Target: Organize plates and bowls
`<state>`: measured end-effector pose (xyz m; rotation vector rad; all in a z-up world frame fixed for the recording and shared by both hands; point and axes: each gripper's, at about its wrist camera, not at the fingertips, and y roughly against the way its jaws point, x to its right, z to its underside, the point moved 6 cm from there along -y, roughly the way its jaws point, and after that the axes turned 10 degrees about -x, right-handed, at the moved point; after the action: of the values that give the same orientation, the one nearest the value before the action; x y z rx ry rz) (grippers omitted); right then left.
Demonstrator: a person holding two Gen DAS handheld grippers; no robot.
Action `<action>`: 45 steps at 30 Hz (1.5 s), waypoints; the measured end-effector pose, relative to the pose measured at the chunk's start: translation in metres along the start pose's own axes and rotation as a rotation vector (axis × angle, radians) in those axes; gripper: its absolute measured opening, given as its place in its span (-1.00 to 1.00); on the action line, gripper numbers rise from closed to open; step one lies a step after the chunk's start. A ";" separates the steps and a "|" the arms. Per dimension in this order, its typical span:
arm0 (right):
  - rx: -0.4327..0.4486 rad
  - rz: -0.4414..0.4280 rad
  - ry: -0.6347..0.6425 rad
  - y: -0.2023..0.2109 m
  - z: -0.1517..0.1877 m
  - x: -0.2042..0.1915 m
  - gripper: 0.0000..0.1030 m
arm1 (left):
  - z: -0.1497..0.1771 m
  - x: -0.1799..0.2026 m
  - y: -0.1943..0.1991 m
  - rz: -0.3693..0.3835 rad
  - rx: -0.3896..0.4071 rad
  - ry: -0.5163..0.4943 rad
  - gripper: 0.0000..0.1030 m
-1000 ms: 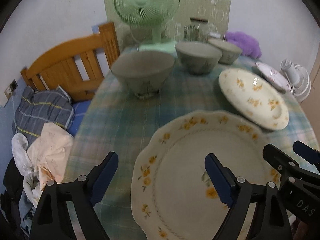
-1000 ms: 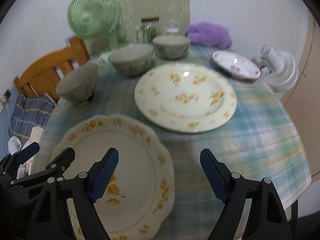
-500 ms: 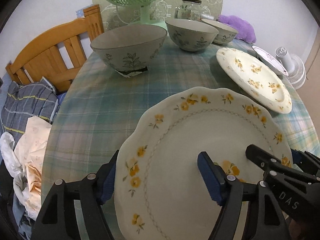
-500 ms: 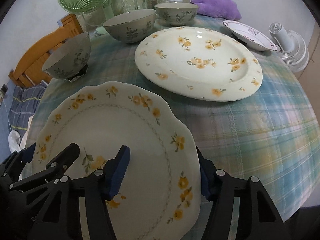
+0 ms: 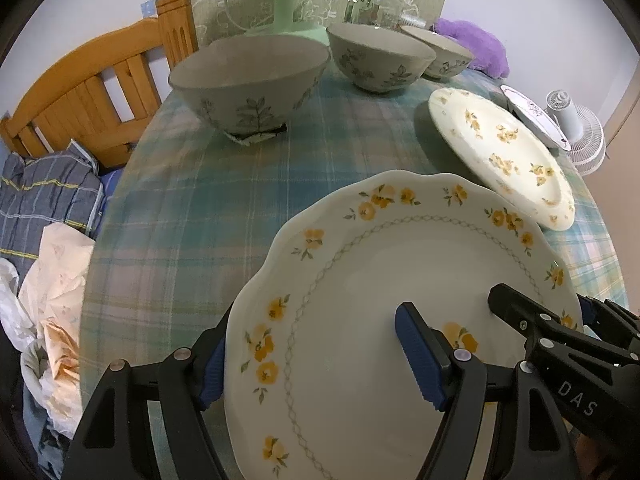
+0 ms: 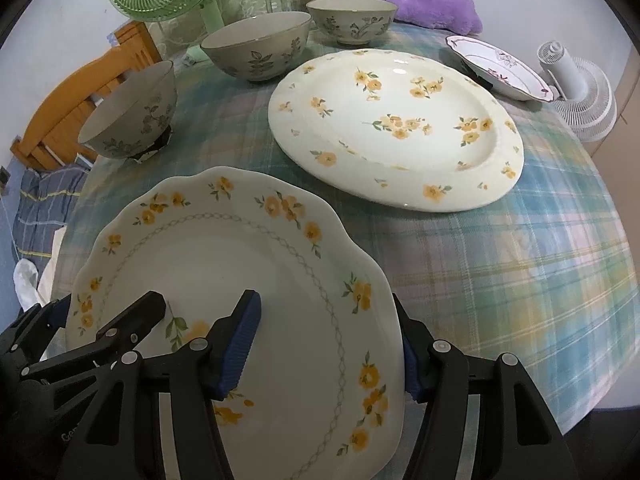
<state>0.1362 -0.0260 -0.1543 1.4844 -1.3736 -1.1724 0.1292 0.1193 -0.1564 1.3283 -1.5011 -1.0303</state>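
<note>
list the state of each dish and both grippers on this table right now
scalloped plate: on the cloth, rim straddled by both grippers
left gripper: jaws either side of its left rim, grip unclear
right gripper: same at its right rim
oval plate: flat, untouched
three bowls: upright, separate, unstacked
pink-rimmed plate: apart, at far edge

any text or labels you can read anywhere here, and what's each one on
"DAS" – white letters on the black body of the right gripper, seen in the left wrist view.
"Ge..." – white letters cut off on the black body of the left gripper, in the right wrist view; the rest cannot be read.
Glass jar: what shows through the glass is too blurred to read.
Plates, bowls and fans: flower patterns only, no text.
</note>
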 end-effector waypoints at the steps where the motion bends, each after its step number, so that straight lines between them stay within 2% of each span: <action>1: 0.001 0.001 0.000 0.003 -0.001 0.001 0.27 | 0.000 0.001 0.003 0.001 0.002 -0.003 0.46; 10: 0.054 0.024 -0.038 0.033 -0.007 0.022 0.27 | -0.014 0.027 0.023 0.012 0.050 -0.065 0.47; 19: 0.101 0.010 -0.065 0.044 -0.016 0.064 0.27 | -0.027 0.074 0.027 -0.009 0.078 -0.088 0.47; 30: 0.111 0.014 -0.043 0.057 -0.027 0.138 0.27 | -0.036 0.149 0.026 -0.006 0.087 -0.069 0.46; 45: 0.109 0.061 -0.066 0.059 -0.029 0.253 0.27 | -0.042 0.257 0.002 0.039 0.084 -0.093 0.46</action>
<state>0.1455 -0.2847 -0.1197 1.4798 -1.5387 -1.1322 0.1522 -0.1382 -0.1228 1.3189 -1.6496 -1.0261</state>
